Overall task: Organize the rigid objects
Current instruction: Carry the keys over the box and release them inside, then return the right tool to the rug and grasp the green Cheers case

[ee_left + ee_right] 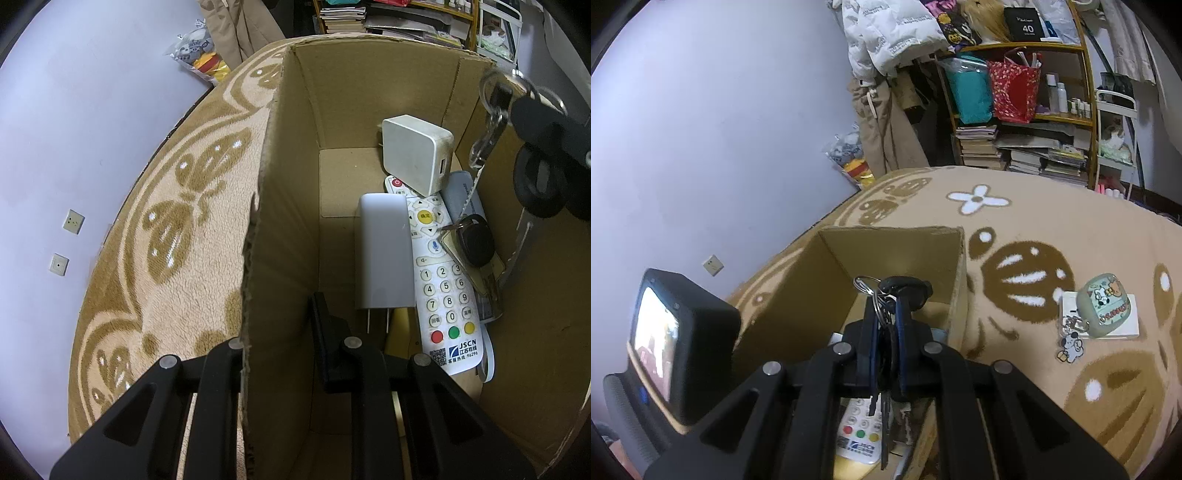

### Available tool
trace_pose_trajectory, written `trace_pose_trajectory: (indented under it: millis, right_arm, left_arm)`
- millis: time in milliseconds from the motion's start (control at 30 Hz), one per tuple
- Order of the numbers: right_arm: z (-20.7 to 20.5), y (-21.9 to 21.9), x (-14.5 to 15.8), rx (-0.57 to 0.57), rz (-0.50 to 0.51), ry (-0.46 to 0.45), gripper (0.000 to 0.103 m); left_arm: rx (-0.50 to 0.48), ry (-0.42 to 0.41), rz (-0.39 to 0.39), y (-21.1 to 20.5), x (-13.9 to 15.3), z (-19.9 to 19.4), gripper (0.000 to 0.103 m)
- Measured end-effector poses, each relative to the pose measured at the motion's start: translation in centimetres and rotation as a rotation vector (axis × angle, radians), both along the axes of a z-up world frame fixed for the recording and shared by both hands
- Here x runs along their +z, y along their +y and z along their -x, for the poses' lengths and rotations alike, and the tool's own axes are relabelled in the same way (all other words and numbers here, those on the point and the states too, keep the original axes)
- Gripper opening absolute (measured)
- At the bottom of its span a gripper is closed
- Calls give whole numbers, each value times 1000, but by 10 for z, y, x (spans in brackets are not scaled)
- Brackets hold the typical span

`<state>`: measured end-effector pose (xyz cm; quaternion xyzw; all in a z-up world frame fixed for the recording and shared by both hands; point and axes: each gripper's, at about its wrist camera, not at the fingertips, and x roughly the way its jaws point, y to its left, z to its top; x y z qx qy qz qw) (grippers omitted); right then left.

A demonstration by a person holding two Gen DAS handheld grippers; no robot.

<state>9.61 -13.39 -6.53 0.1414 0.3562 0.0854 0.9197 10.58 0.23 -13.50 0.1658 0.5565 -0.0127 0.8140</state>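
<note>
The right claw (886,332) is closed tight on a bunch of keys (882,295), whose ring and black fob stick up above the fingers at the centre of the right wrist view, over the open cardboard box (798,295). In the left wrist view the same keys (495,110) hang at the upper right, above the box's right side. The left claw (280,332) is clamped on the box's left wall (273,258), one finger outside and one inside.

Inside the box, a white remote control (443,295) lies along the floor. A white charger (384,254) lies just left of it, prongs toward the lower edge. A white square adapter (417,155) rests on the remote's upper end. A black car key (476,240) lies on the remote's right edge.

Right of the box, on the patterned blanket (1034,229), a green earbud case (1104,302) sits on a white box (1123,325).
</note>
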Motion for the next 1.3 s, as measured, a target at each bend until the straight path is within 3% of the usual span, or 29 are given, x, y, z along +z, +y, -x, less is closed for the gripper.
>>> trace_pose_trajectory:
  millis: [700,1300]
  right_arm:
    - [-4,2,-4,-4,19,29,11]
    - [0,-2,7,2,21,-7,11]
  left_arm:
    - [0,0,0,0,0,0,18]
    - [-1,0,-3,0,-1,1,19]
